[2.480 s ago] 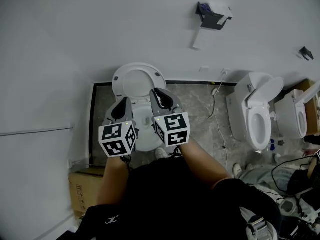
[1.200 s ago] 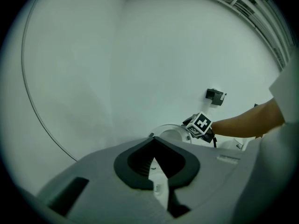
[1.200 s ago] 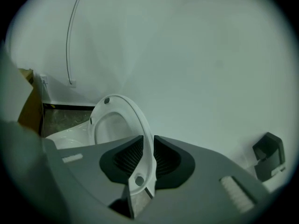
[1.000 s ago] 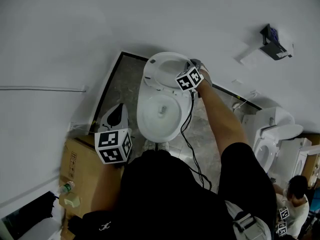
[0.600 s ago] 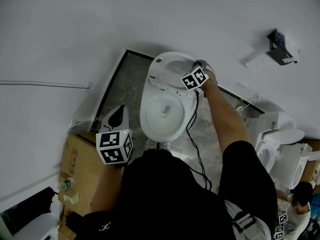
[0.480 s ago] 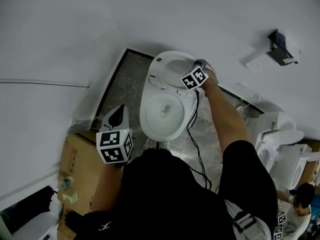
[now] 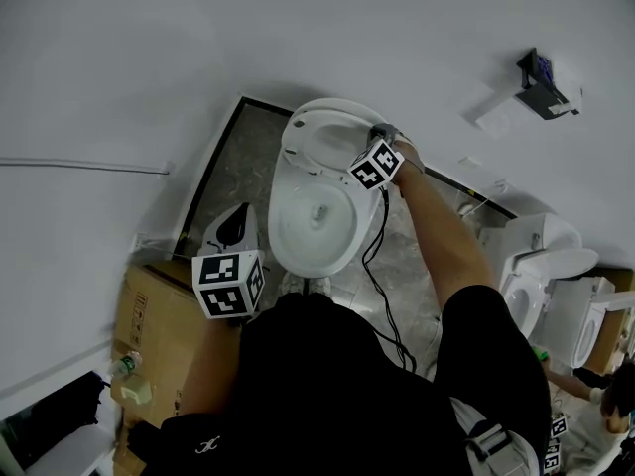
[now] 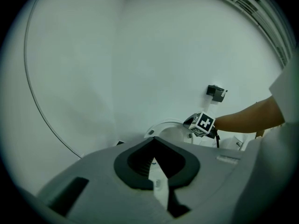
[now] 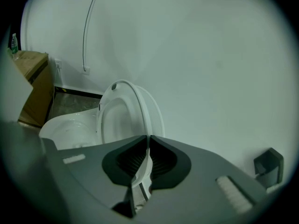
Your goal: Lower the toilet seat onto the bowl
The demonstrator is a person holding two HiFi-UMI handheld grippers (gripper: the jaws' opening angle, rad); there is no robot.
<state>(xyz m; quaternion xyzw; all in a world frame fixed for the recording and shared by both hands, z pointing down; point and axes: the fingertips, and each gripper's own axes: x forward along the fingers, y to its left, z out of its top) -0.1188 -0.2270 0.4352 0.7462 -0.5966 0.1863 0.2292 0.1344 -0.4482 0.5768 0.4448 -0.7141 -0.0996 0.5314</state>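
A white toilet stands against the wall, its bowl open. Its seat is raised and leans forward off the wall. My right gripper is at the seat's right edge. In the right gripper view the thin white rim of the seat runs between the jaws of my right gripper, which are shut on it, with the bowl below left. My left gripper hangs left of the bowl, away from it. Its jaws are shut on nothing.
A cardboard box sits on the floor at the lower left with a bottle beside it. Two more toilets stand to the right. A dark holder is fixed on the wall. A cable trails from the right gripper.
My right gripper reached from in front of the toilet up to the seat's edge and shut on it. In the last half second it has come slightly forward with the seat. The left gripper stays put.
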